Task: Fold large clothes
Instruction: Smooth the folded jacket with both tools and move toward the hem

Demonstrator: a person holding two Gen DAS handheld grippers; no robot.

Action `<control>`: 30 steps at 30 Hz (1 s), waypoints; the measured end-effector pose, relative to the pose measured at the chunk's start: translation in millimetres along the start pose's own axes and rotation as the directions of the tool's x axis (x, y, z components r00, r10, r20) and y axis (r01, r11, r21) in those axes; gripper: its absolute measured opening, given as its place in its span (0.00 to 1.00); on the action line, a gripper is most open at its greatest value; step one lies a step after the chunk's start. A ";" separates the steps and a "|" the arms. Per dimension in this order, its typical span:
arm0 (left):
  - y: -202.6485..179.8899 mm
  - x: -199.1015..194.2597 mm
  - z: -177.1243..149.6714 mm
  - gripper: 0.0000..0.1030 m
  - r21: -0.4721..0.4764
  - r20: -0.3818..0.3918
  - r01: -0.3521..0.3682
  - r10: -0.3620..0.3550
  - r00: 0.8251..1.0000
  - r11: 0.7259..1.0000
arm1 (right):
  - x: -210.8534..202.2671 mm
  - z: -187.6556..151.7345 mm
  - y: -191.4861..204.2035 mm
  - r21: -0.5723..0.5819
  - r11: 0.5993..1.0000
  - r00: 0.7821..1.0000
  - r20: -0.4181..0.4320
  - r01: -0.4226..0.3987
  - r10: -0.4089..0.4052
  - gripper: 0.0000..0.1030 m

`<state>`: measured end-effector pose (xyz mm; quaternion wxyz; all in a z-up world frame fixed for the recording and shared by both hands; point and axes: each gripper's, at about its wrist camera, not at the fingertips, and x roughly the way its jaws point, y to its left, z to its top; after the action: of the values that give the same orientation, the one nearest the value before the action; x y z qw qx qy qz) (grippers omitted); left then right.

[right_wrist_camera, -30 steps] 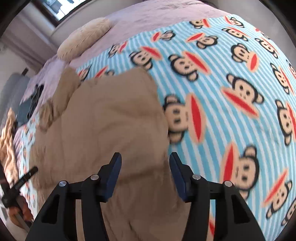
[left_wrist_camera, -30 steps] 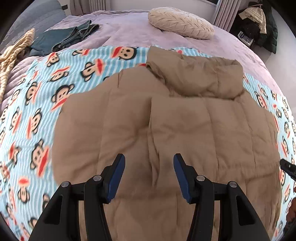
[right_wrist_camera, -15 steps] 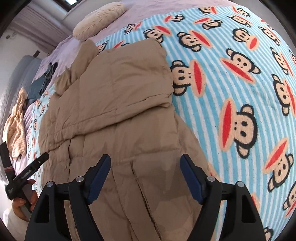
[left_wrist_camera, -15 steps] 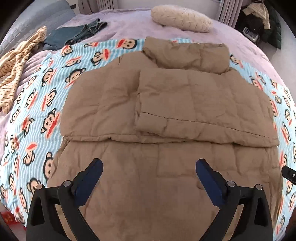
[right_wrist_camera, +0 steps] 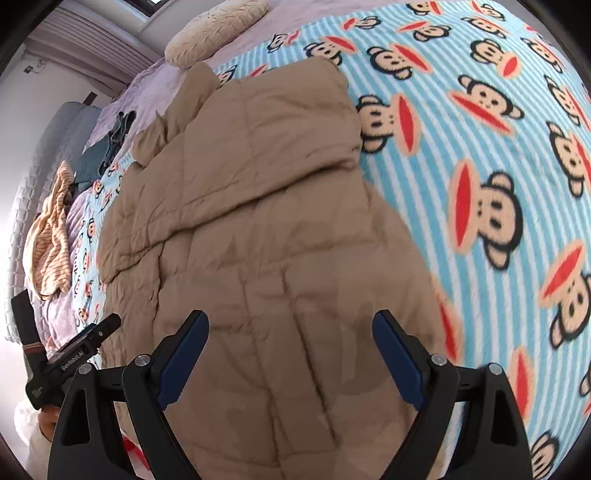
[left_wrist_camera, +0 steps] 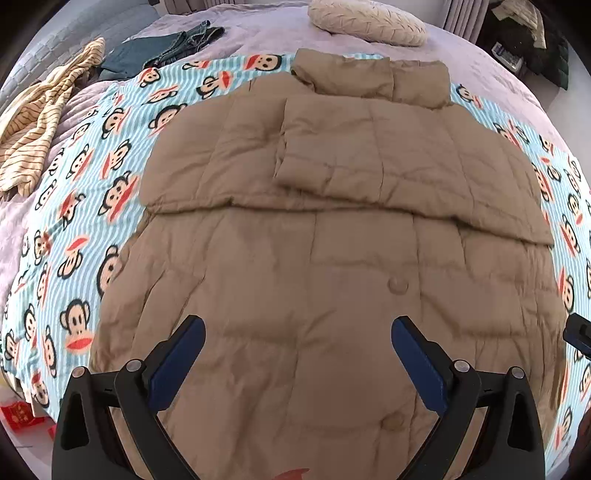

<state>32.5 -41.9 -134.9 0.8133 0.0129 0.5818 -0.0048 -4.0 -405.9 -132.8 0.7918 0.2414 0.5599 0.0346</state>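
A large tan quilted jacket (left_wrist_camera: 314, 229) lies flat on the monkey-print blanket (left_wrist_camera: 85, 177), collar at the far end, both sleeves folded across its chest. My left gripper (left_wrist_camera: 295, 332) is open and empty above the jacket's lower hem. The jacket also shows in the right wrist view (right_wrist_camera: 258, 221). My right gripper (right_wrist_camera: 290, 328) is open and empty above the jacket's lower right part. The left gripper's body (right_wrist_camera: 70, 354) shows at the lower left of the right wrist view.
A cream pillow (left_wrist_camera: 365, 22) lies at the head of the bed. Jeans (left_wrist_camera: 166, 48) and a striped yellow garment (left_wrist_camera: 33, 122) lie at the far left. Dark clothes (left_wrist_camera: 532, 37) pile beyond the bed at the right. The bed's near edge is just below the grippers.
Both grippers opened wide and pulled back toward the jacket's hem. The folded sleeves now lie released across the chest.
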 end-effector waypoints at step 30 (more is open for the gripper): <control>118.7 -55.7 -132.9 0.98 -0.034 -0.118 0.053 -0.057 0.991 0.998 | -39.6 -149.6 12.4 0.330 0.944 0.999 -0.033 0.024 -0.014 1.00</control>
<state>-108.5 79.9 -123.3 0.7768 -0.0154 0.6293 -0.0173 -151.2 -356.5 -131.5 0.7319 0.3648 0.5720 -0.0638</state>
